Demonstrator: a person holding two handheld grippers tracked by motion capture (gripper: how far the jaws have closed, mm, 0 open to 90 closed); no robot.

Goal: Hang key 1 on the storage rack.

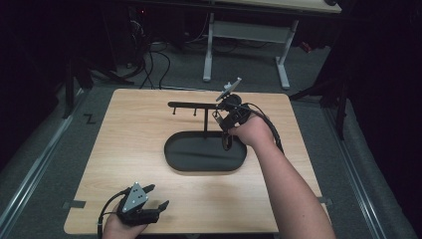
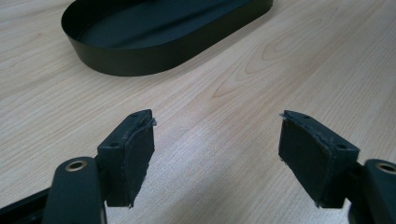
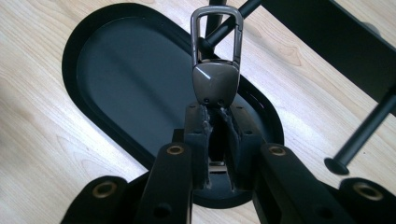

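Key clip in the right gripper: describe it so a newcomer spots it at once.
Start at the black oval tray on the wooden table. Above it, the right gripper pinches a key clip beside the stand's hook bar. It is the one grey-brown metal piece among black parts.

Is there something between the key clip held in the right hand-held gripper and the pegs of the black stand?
Nothing visible blocks it. The right hand-held gripper holds the key clip above the oval tray, its loop just in front of the stand's rod. A peg hangs free at the right.
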